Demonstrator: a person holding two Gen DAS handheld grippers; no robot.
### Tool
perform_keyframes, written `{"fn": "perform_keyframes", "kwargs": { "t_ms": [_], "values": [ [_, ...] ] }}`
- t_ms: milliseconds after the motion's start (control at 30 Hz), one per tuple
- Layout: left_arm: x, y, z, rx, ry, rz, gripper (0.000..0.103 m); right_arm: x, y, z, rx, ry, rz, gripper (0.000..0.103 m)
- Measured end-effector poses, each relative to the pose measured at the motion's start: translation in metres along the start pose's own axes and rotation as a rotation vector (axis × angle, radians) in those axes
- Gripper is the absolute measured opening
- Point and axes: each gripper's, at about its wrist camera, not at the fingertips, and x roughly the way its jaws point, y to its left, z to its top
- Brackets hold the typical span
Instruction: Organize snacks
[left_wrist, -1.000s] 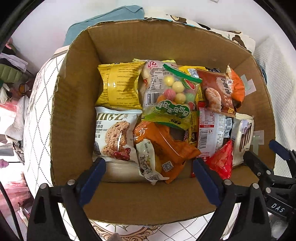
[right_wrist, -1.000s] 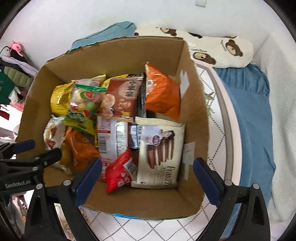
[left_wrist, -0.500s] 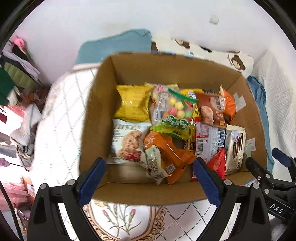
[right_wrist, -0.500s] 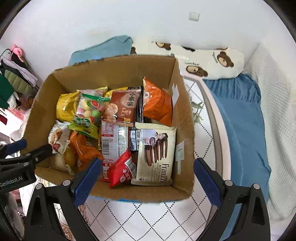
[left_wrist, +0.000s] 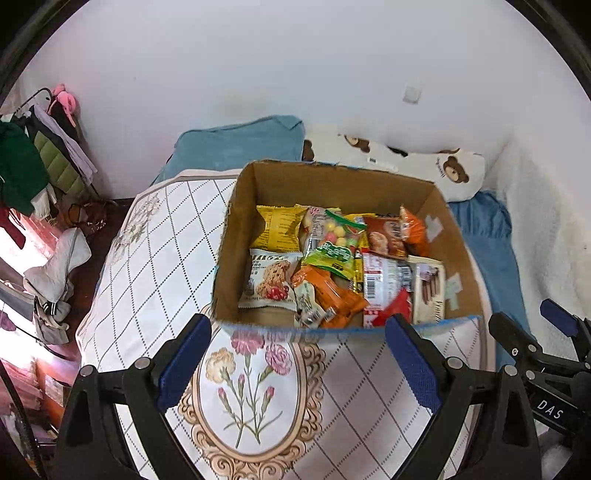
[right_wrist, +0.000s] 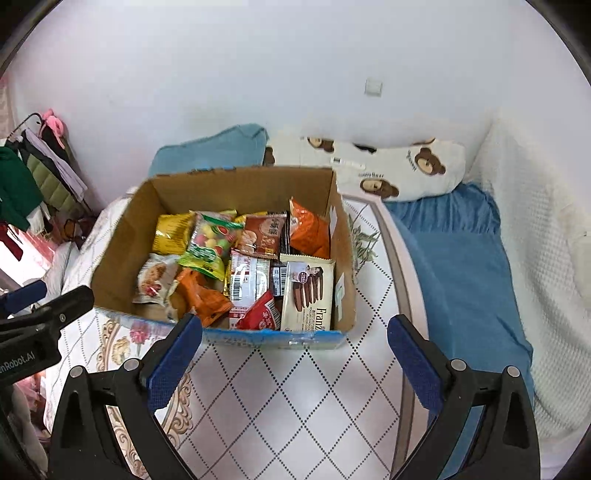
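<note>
Snack packets (right_wrist: 240, 266) heaped inside cardboard box (left_wrist: 463, 254) on quilt. Left gripper (left_wrist: 297, 360), right gripper (right_wrist: 295, 356) near box's front wall — both spread wide, empty. Risk: pinching one packet drags neighbours — pile slides.

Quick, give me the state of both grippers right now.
Left gripper: open, holding nothing, short of the cardboard box.
Right gripper: open, holding nothing, also short of the box.

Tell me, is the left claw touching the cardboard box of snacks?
Apart. In the right wrist view the left gripper sits off the cardboard box, with patterned bedspread showing between them.
</note>
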Motion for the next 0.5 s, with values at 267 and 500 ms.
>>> {"fn": "perform_keyframes", "kwargs": {
  "t_ms": [267, 500],
  "values": [
    [-0.059, -0.004, -0.03, 0.021, -0.103, 0.017, 0.096, -0.075, 0.01, -0.024, -0.014, -0.12, -0.02, 0.103],
    [-0.095, -0.006, -0.043, 0.021, -0.146, 0.001, 0.096, -0.12, 0.01, -0.038, -0.01, -0.164, -0.014, 0.103]
  ]
}}
